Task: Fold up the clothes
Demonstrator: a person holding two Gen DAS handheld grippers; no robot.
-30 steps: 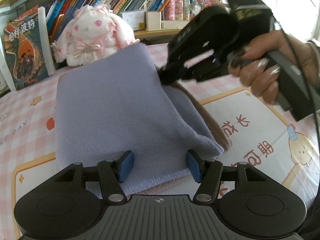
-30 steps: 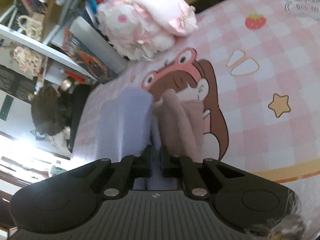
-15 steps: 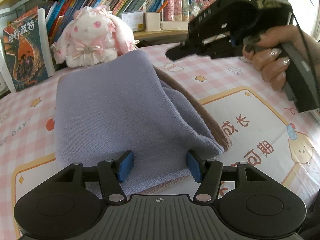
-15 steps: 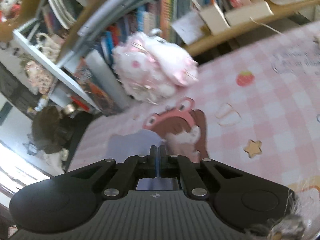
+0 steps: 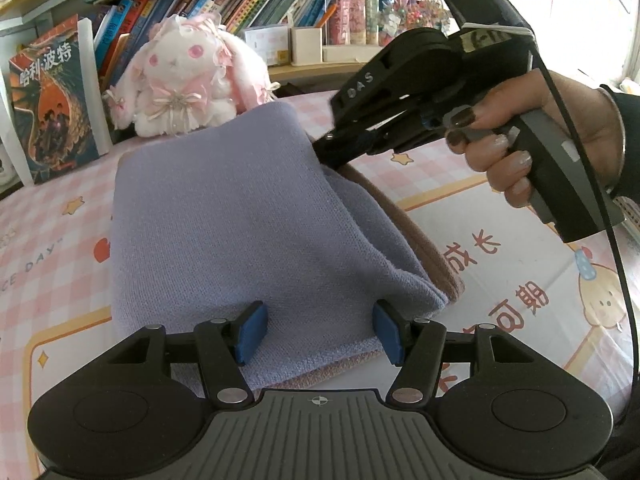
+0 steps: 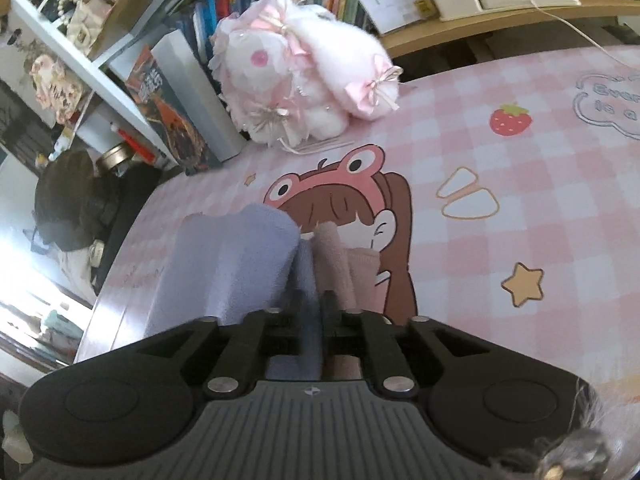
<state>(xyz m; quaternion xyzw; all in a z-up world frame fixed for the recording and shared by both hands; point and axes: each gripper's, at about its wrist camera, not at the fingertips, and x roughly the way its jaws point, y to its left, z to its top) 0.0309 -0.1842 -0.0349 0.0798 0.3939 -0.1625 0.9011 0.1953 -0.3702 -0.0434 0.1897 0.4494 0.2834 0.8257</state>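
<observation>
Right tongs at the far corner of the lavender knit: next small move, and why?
Probably let the right tongs finish opening, then back them off the lavender knit. Their jaws are opening with a lavender fold between them at the far right corner. The knit already lies folded flat over a pink-brown garment, and the left tongs stand open over the near edge, gripping nothing.

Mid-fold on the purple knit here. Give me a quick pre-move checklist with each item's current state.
1. Left tool open, pads either side of the purple knit's near edge: ok.
2. Right tool jaws opening, purple fabric between them: ok.
3. Right tool clear of cloth: not ok.
4. Purple knit lying folded over the brown garment: ok.
5. Plush bunny apart from the stack: ok.
6. Far edges aligned: cannot tell.
</observation>
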